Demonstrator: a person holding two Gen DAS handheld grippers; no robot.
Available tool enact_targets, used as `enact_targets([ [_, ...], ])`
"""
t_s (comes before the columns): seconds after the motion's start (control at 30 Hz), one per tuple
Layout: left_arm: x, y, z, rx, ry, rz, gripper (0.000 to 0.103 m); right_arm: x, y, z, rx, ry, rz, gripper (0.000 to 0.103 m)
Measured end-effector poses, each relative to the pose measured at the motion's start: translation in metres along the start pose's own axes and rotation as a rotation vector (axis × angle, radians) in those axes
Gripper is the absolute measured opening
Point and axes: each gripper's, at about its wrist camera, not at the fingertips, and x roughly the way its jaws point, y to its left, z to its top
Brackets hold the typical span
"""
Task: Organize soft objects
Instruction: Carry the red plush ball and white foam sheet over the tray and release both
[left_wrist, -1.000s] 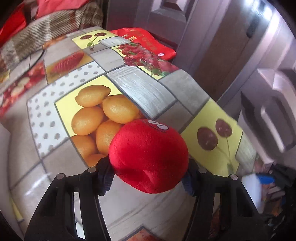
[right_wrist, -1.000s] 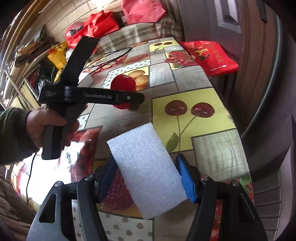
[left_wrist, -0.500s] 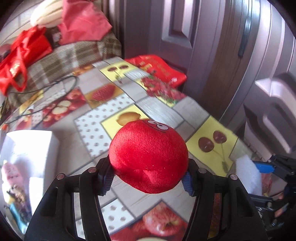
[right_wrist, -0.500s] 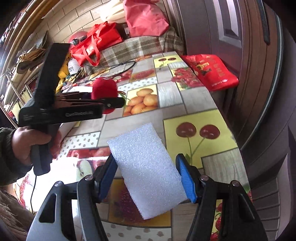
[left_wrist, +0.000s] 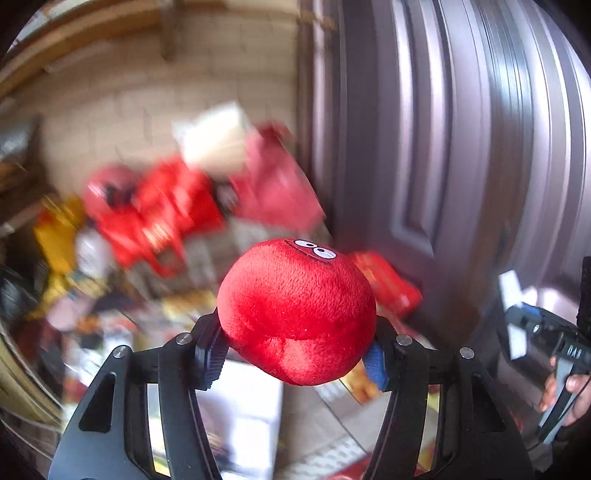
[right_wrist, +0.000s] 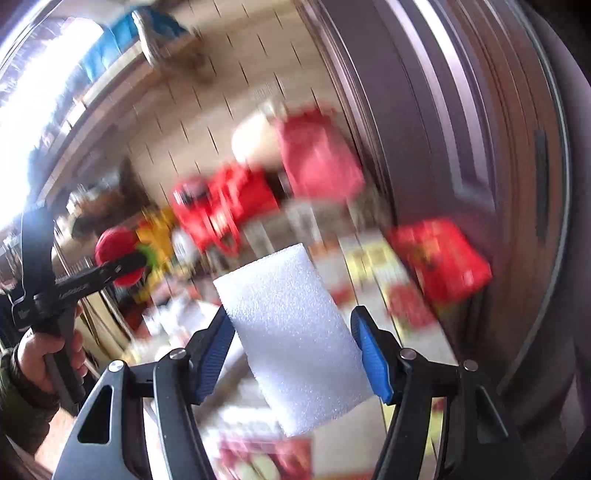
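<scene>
On the right gripper (left_wrist: 517, 314) body, white letters read "DAS".

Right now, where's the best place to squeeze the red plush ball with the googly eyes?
Across its fat middle, coming from behind, away from the eyes. The red plush ball is round and squashy, so its widest part fills the pads best. That's how the left gripper holds it, one pad on each side.

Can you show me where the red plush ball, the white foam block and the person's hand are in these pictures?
red plush ball (left_wrist: 295, 310): left wrist view, middle of its fuzzy front.
white foam block (right_wrist: 295, 339): right wrist view, centre of its broad face.
person's hand (right_wrist: 48, 356): right wrist view, knuckles wrapped around the other gripper's handle.
</scene>
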Motion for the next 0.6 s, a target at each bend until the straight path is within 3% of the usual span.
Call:
enact_targets([
  [0.17, -0.091, 0.062, 0.044, -0.050, -0.142, 0.073, 0.061, -0.037, 0.041, 0.062, -0.005, -0.219, 0.024, 0.065],
  [0.3, -0.141, 0.100, 0.033, -0.100, -0.170, 0.115, 0.061, -0.065, 0.068, 0.081, 0.007, -0.339, 0.058, 0.065],
  [0.43, -0.169, 0.131, 0.005, -0.143, -0.180, 0.163, 0.061, -0.069, 0.096, 0.078, -0.015, -0.367, 0.069, 0.065],
  [0.6, -0.197, 0.167, -0.019, -0.227, -0.182, 0.201, 0.061, -0.057, 0.121, 0.068, -0.014, -0.338, 0.082, 0.065],
])
